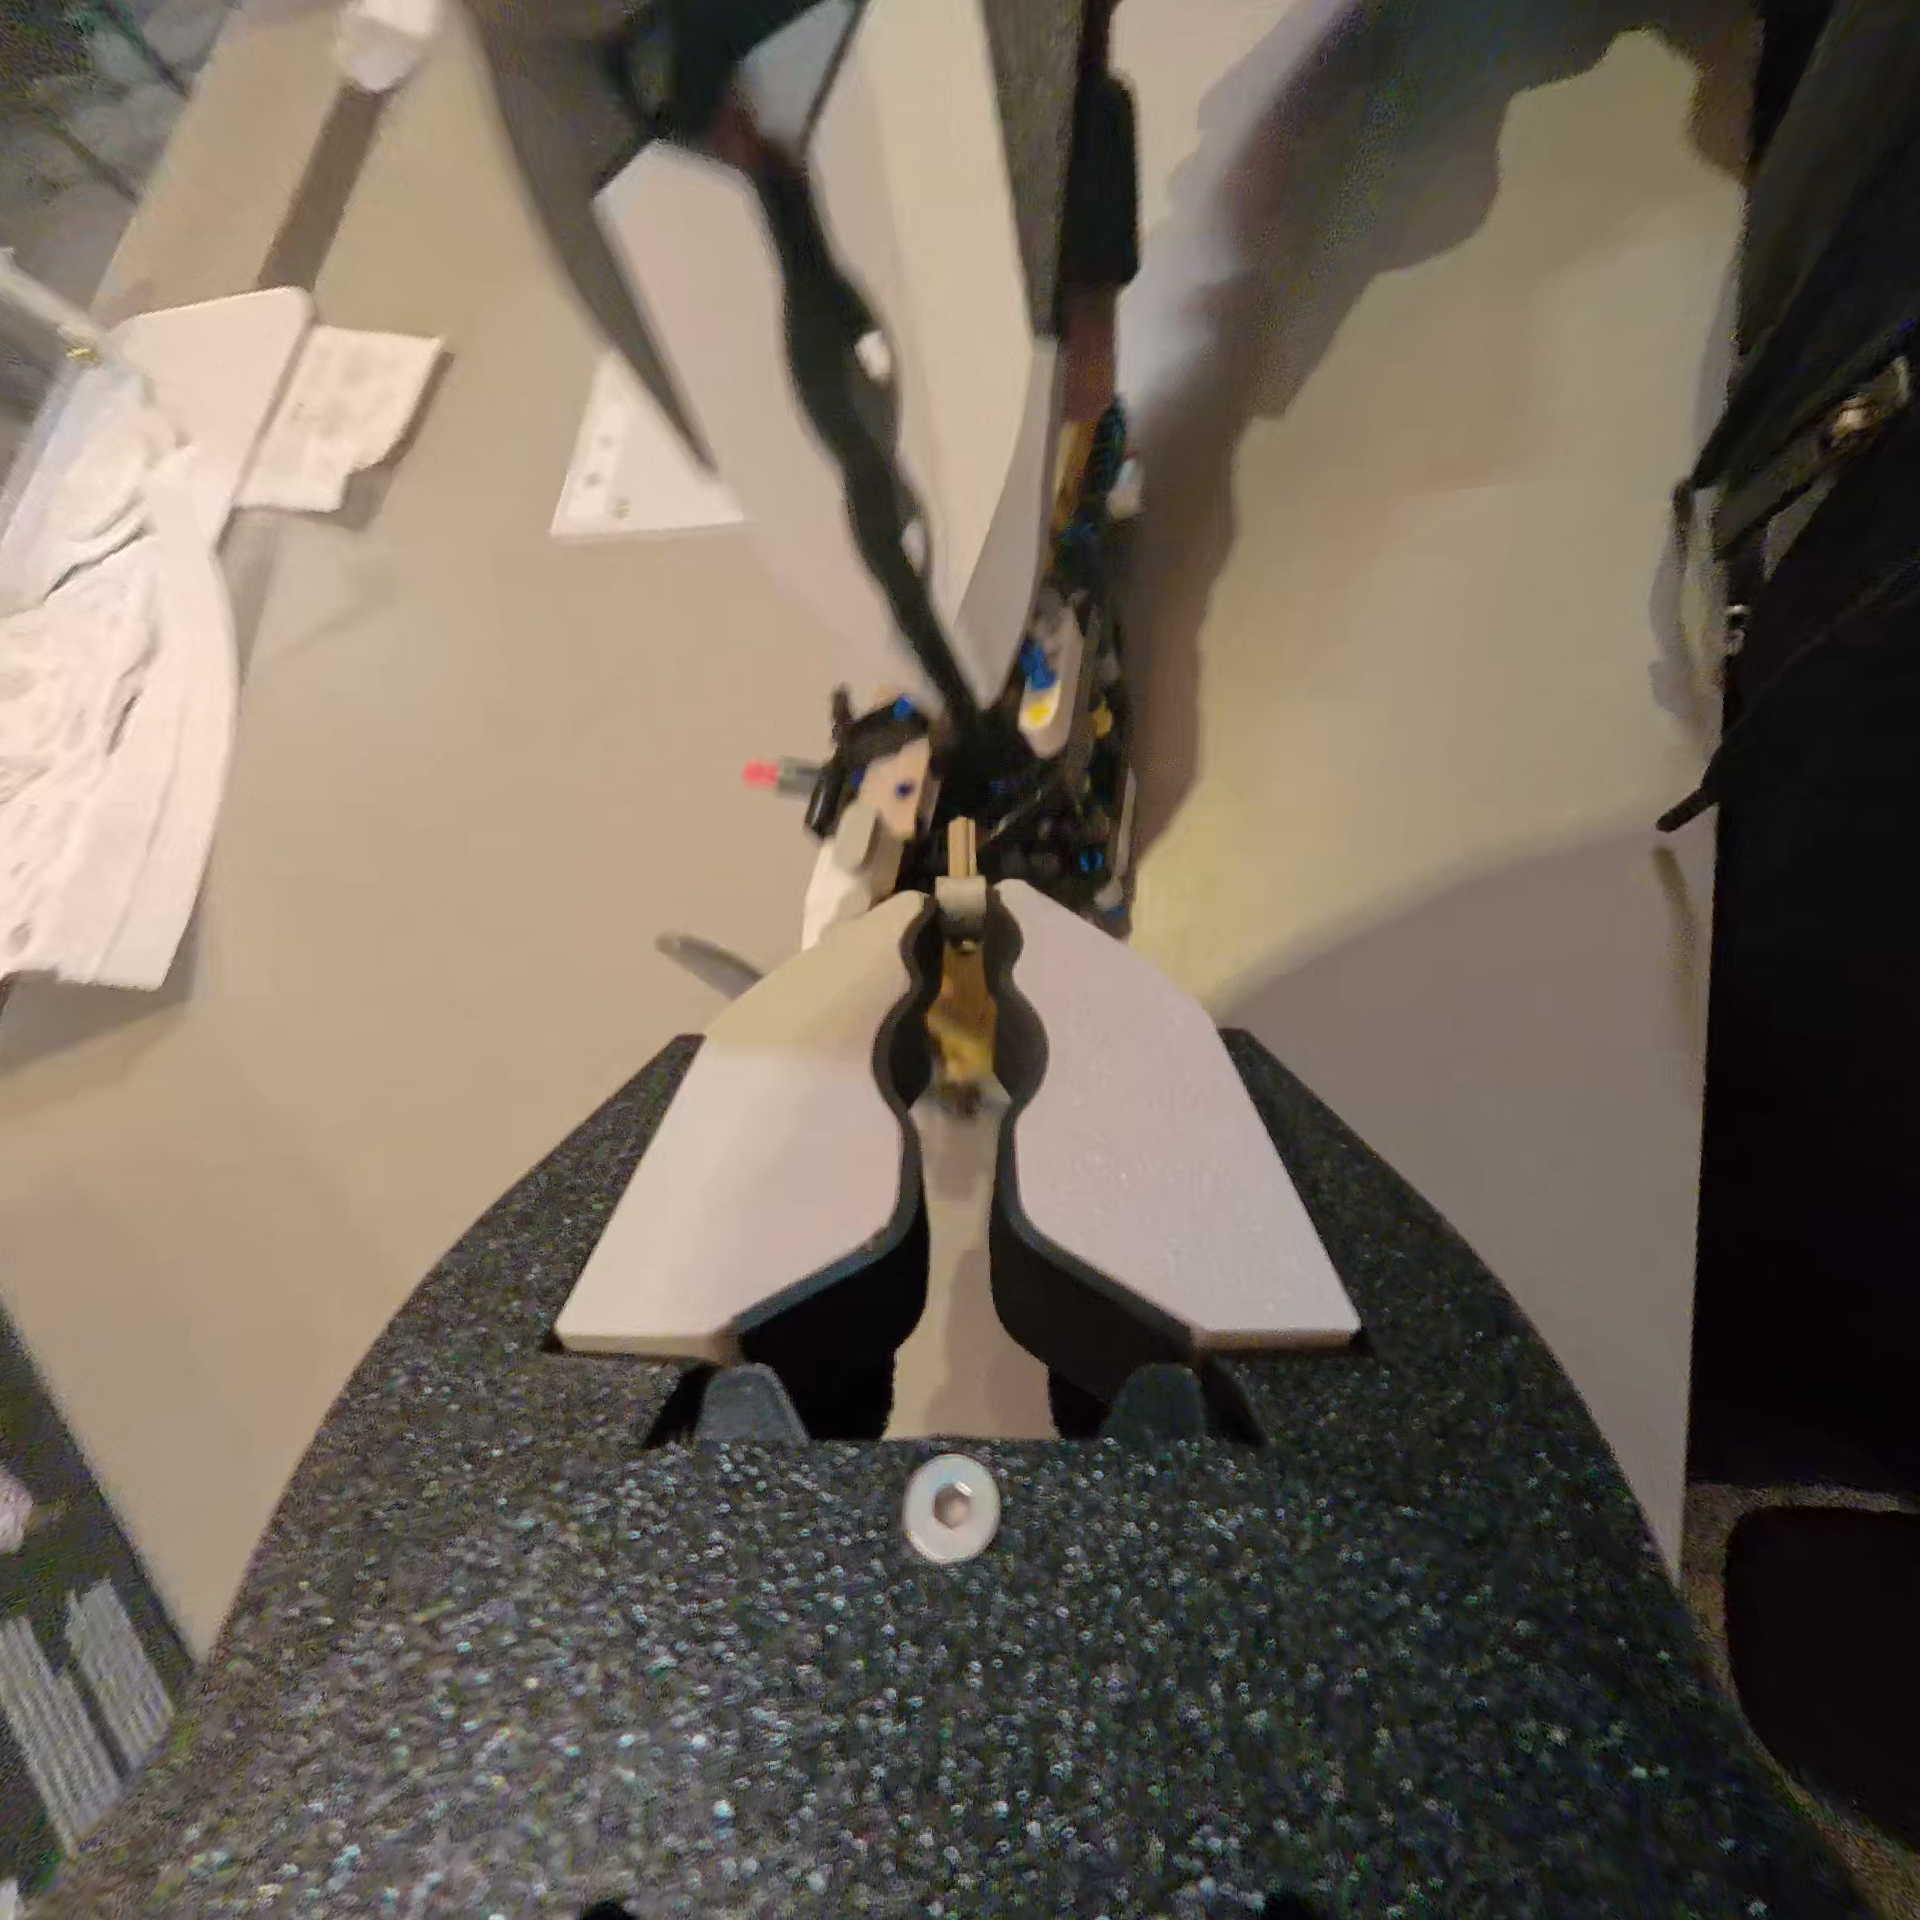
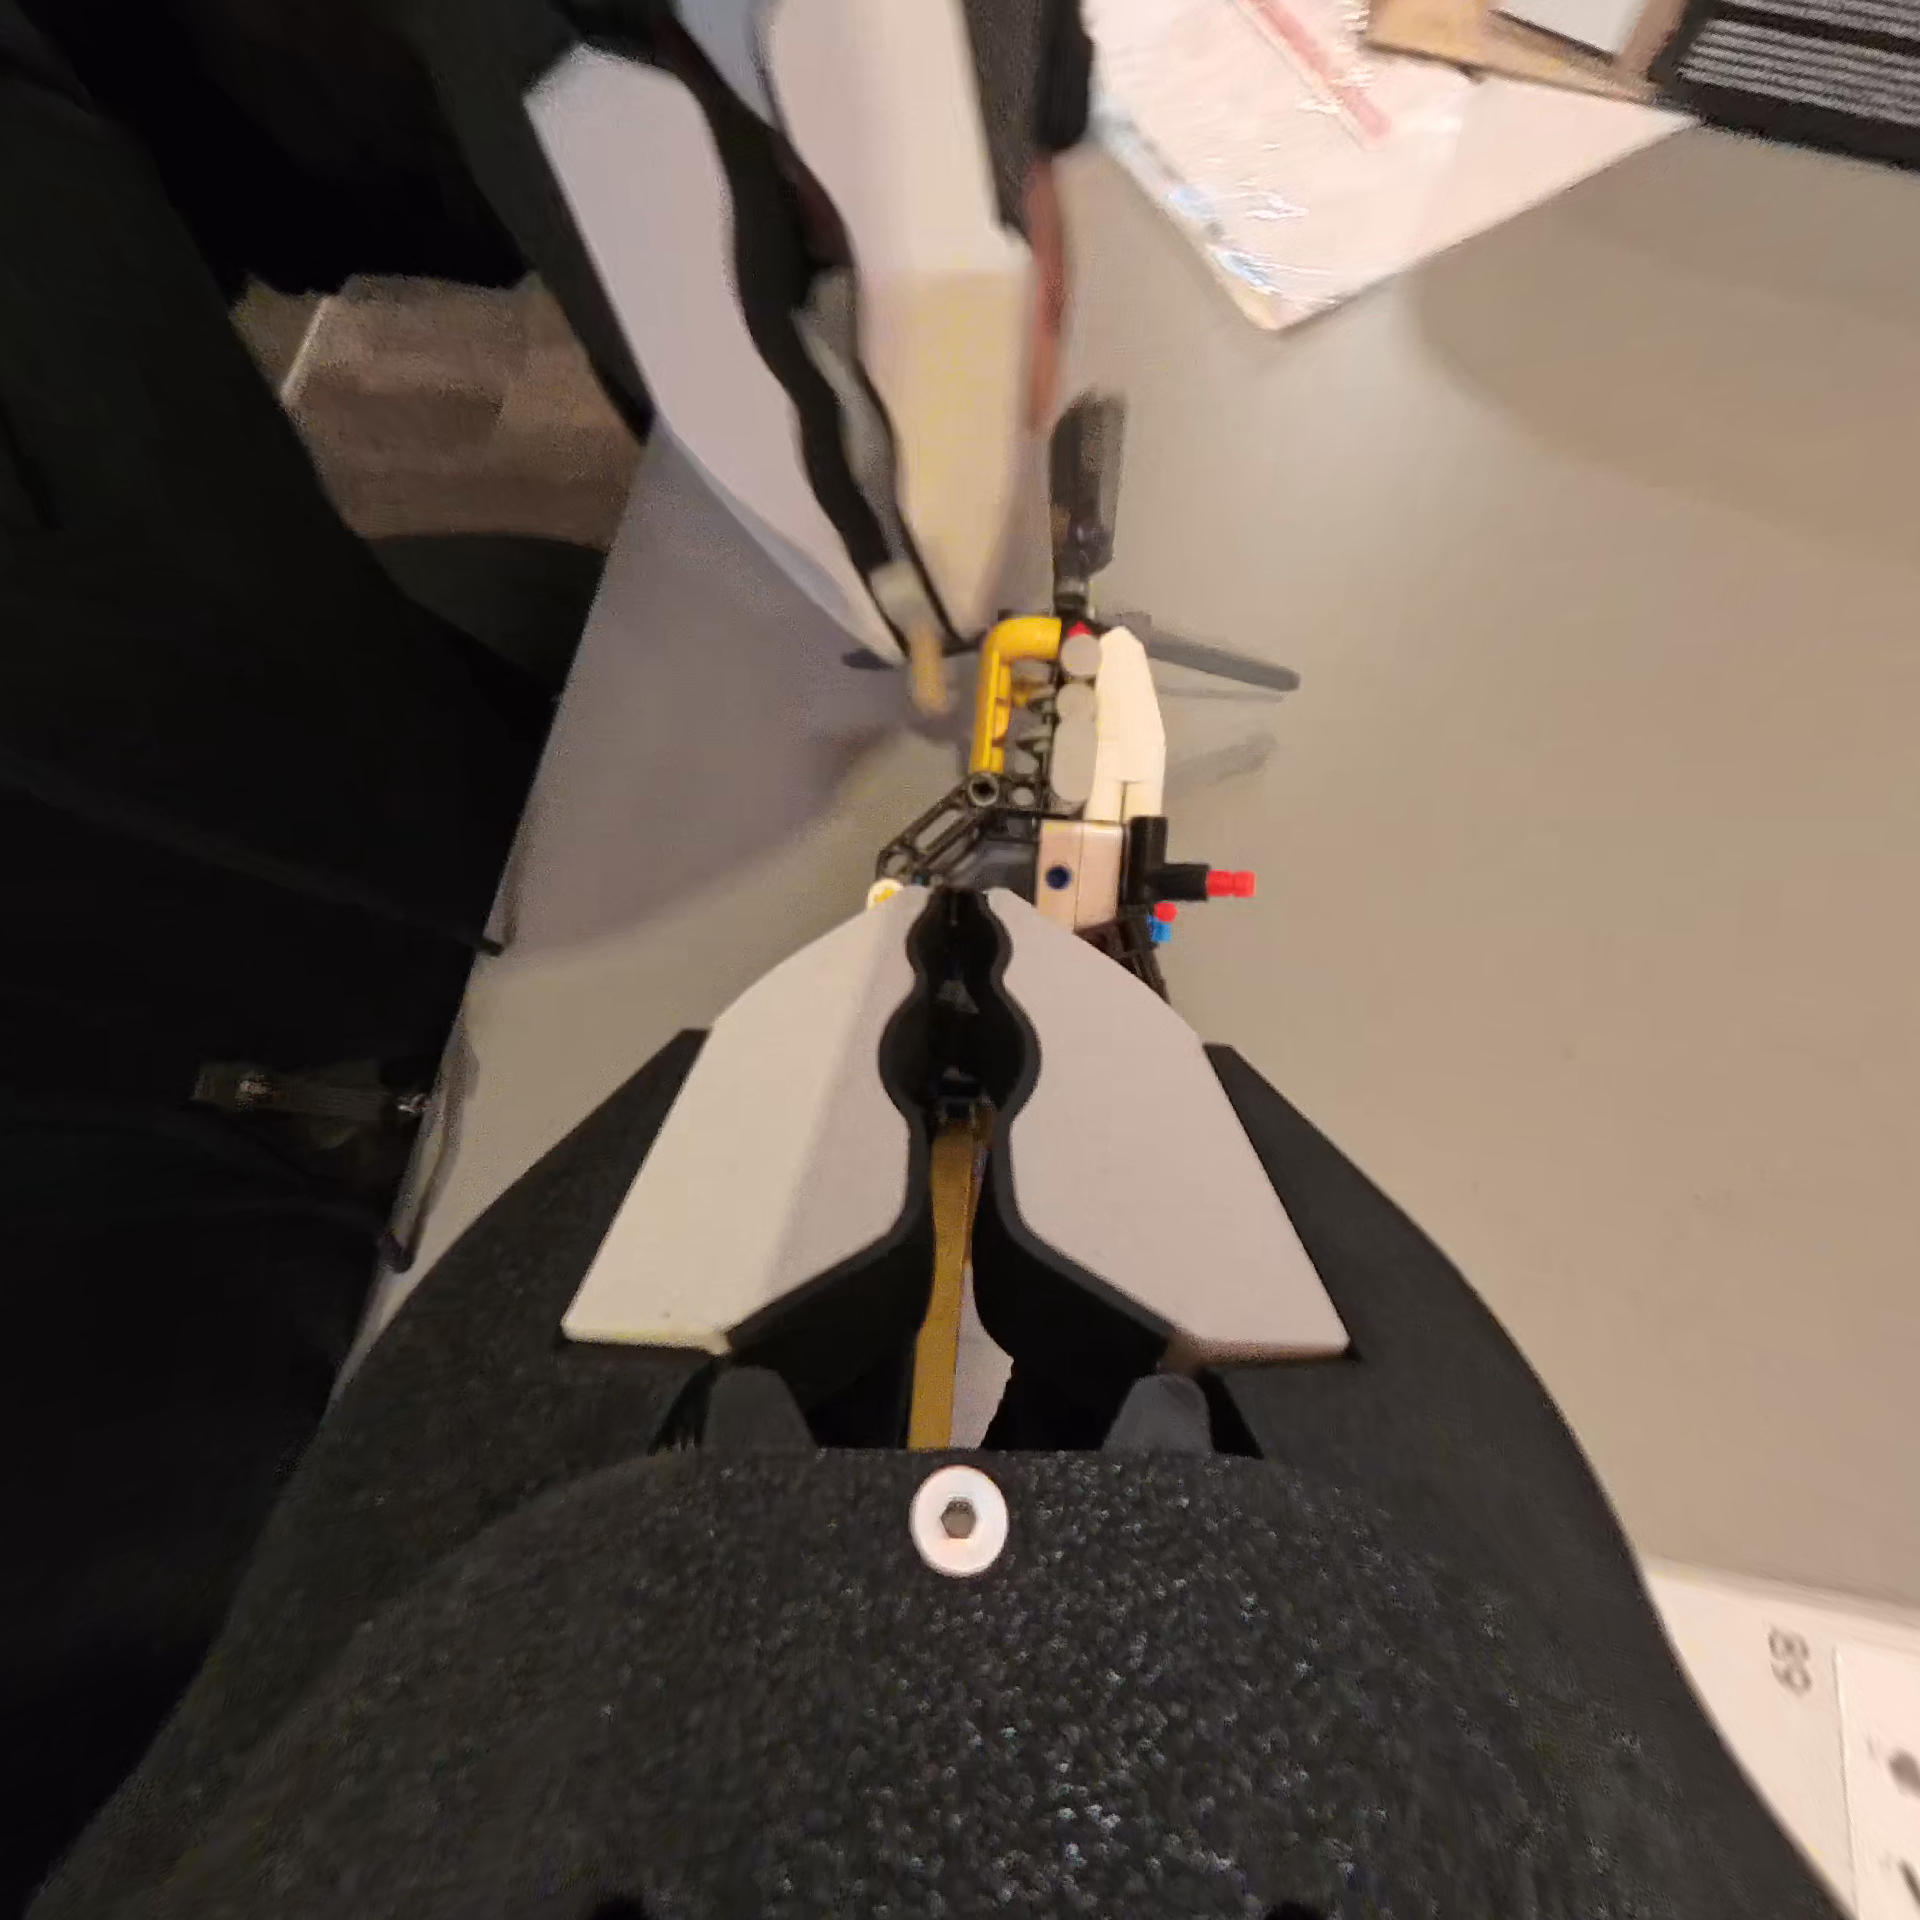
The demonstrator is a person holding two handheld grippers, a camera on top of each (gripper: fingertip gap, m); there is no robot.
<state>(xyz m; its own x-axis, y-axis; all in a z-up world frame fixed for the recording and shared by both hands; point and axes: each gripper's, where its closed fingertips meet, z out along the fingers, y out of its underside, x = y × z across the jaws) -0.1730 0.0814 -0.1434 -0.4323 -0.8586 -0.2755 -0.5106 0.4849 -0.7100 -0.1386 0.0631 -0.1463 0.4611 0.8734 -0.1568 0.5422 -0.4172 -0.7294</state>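
Above the grey surface (image 2: 1558,727) I am holding a toy brick model (image 2: 1101,748) with my right fingers (image 2: 961,914) nearly closed on its black frame, while my left fingers (image 1: 961,904) are pinching a small grey-and-tan peg (image 1: 961,883) that could slip if I push crooked.

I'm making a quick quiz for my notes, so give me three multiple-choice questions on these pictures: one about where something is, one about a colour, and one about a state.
1. In the right wrist view, on which side of the brick model does the red peg stick out?
A. left
B. right
C. top

2. What colour is the curved beam at the model's far end in that view?
A. yellow
B. green
C. purple

3. How do the left gripper's fingers stand?
A. spread wide on nothing
B. closed on a small grey piece
C. closed on a sheet of paper

Answers:
1 B: the red peg juts from the right side of the brick model.
2 A: the beam is yellow.
3 B: the left gripper pinches the grey piece, which has a tan pin.
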